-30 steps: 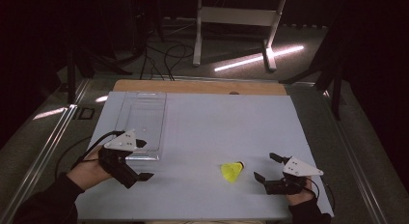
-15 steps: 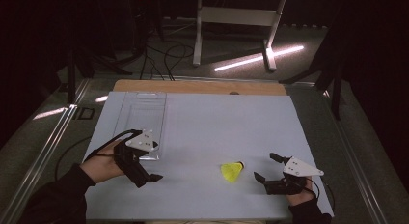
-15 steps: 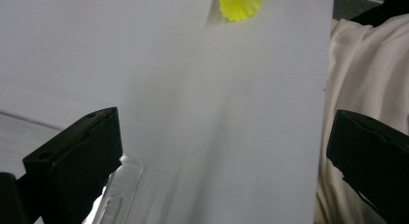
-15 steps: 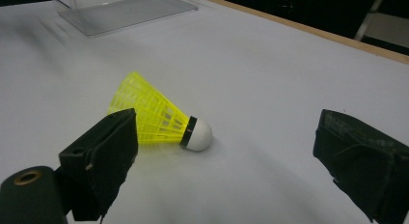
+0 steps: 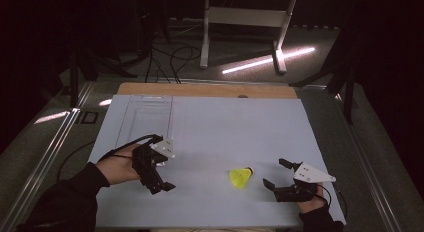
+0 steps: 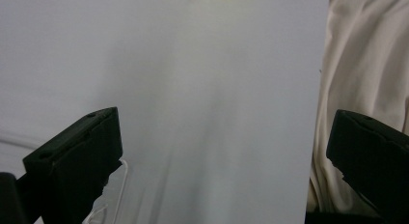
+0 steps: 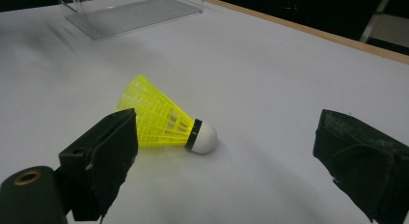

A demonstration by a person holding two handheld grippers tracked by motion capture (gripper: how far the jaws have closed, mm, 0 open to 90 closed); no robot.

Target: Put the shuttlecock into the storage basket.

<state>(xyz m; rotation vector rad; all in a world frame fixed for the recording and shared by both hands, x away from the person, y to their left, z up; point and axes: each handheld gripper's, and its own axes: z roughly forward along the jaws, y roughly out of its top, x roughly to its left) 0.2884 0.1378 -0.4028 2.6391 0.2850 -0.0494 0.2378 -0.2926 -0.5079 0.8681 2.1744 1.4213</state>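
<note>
The yellow shuttlecock [image 7: 166, 123] at 11 o'clock is best clamped by the gaping right claw [image 5: 278, 175] at its cork; the left claw [image 5: 161, 176] is likewise held apart

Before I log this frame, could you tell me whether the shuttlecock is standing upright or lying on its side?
On its side: the shuttlecock lies with yellow skirt and white cork both resting on the table.

One yellow shuttlecock [image 7: 161, 121] lies on its side on the one pale table [image 5: 225, 122], ahead of the right gripper's spread fingers. One clear plastic box [image 5: 145, 119] stands beyond the left gripper's fingers. Two grippers in all, left [image 5: 161, 168] and right [image 5: 276, 173].
</note>
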